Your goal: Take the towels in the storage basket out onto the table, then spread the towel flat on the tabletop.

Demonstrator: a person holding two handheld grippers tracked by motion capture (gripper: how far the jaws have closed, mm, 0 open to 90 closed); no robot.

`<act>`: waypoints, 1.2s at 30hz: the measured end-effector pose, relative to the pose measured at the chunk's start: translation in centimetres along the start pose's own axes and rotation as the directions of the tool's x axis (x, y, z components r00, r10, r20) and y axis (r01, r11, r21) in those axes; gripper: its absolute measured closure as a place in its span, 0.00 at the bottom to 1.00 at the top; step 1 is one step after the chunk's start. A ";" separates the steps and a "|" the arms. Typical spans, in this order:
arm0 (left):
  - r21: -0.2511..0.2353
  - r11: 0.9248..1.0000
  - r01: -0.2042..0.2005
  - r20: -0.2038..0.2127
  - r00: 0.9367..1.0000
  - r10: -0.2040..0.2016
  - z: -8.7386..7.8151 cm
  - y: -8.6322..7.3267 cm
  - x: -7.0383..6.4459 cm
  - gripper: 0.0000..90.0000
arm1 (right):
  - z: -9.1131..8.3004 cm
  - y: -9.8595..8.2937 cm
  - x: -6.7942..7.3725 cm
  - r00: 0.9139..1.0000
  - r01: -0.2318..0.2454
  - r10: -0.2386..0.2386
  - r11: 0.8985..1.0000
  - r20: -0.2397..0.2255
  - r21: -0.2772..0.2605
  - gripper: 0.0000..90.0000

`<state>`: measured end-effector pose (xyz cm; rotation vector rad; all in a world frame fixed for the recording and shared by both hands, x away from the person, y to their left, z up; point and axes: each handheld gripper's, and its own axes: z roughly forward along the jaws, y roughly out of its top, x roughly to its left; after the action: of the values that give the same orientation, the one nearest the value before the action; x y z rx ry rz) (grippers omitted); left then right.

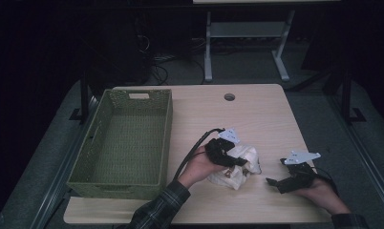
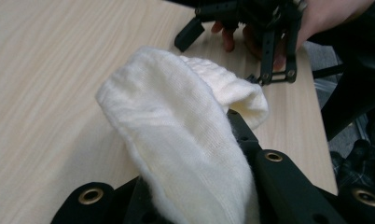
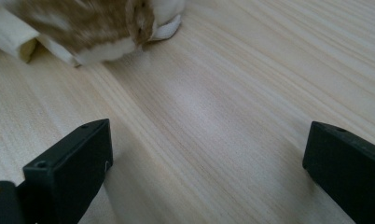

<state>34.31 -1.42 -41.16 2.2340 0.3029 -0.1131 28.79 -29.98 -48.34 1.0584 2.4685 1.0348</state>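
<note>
A dim room: grey floor point(image 1: 257, 67), white-legged table point(image 1: 281, 52) behind the wooden table point(image 1: 257, 119).

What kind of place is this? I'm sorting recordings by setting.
Probably a lab or workshop rather than a home: a plain wooden table with a cable hole, a white desk frame behind on grey floor, loose cables, and hand-held grippers handling a cream knit cloth beside a green basket.

The high view looks forward and down from above the person's side, taking in the whole tabletop point(image 1: 257, 114). The left gripper view rides close behind its tool point(image 2: 199, 186), facing across the cream cloth point(image 2: 176, 140) toward the right tool point(image 2: 251, 28). The right gripper view sits low over the tabletop, near the same cloth, which all three views share.
</note>
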 end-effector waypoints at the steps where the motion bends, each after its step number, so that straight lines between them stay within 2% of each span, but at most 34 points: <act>1: 0.001 1.000 0.005 -0.003 1.000 -0.005 0.2 -0.2 0.1 0.84 | 0.0 0.0 0.0 1.000 0.000 0.000 1.000 0.000 0.000 0.01; 4: 0.007 1.000 0.010 -0.003 1.000 -0.010 0.8 -0.7 0.3 0.82 | 0.0 0.0 0.0 1.000 0.001 -0.001 1.000 0.000 -0.001 0.01; 9: 0.063 0.998 0.031 -0.021 0.999 -0.029 2.1 -1.6 0.9 0.72 | 0.0 0.0 0.0 1.000 0.000 0.000 1.000 -0.001 0.000 0.01; 13: 0.087 0.995 0.047 -0.035 0.998 -0.044 2.7 -2.1 1.3 0.60 | 0.0 0.0 0.0 1.000 -0.002 0.002 1.000 0.000 0.000 0.01; 15: 0.076 0.995 0.057 -0.041 0.998 -0.054 2.6 -2.1 1.4 0.51 | 0.0 0.0 0.0 1.000 -0.001 0.001 1.000 0.001 0.000 0.01; 18: 0.055 0.996 0.066 -0.064 0.996 -0.062 1.8 -1.9 1.4 0.41 | 0.0 0.0 0.0 1.000 0.000 0.000 1.000 0.001 0.000 0.01; 19: 0.044 0.997 0.067 -0.061 0.996 -0.064 1.4 -1.9 1.3 0.40 | 0.0 0.0 0.0 1.000 0.000 0.000 1.000 0.001 0.000 0.01; 21: 0.041 0.997 0.070 -0.084 0.994 -0.067 0.7 -1.7 1.2 0.38 | 0.0 0.0 0.0 1.000 0.000 0.000 1.000 0.001 0.000 0.01; 25: 0.000 0.996 0.087 -0.104 0.991 -0.086 -0.7 -1.8 1.2 0.38 | 0.0 0.0 0.0 1.000 0.001 -0.001 1.000 0.001 0.000 0.01; 30: -0.019 0.995 0.097 -0.147 0.984 -0.099 -2.3 -2.3 0.9 0.38 | 0.0 0.0 0.0 1.000 -0.001 0.001 1.000 0.002 0.000 0.01; 32: -0.033 0.994 0.106 -0.168 0.980 -0.110 -3.0 -2.7 0.8 0.38 | -0.1 0.0 0.0 1.000 -0.001 0.001 1.000 0.001 0.001 0.01; 34: -0.048 0.991 0.129 -0.194 0.972 -0.136 -3.7 -3.1 0.7 0.38 | 0.0 0.0 0.1 1.000 -0.006 0.006 1.000 0.002 0.008 0.01; 36: -0.066 0.988 0.137 -0.203 0.968 -0.148 -4.1 -3.3 0.6 0.38 | -0.2 0.4 0.1 1.000 -0.008 0.008 0.999 0.004 0.048 0.05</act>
<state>33.93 3.83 -41.21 2.1739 0.5739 0.0517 28.86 -29.76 -47.92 1.0842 2.5002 0.9791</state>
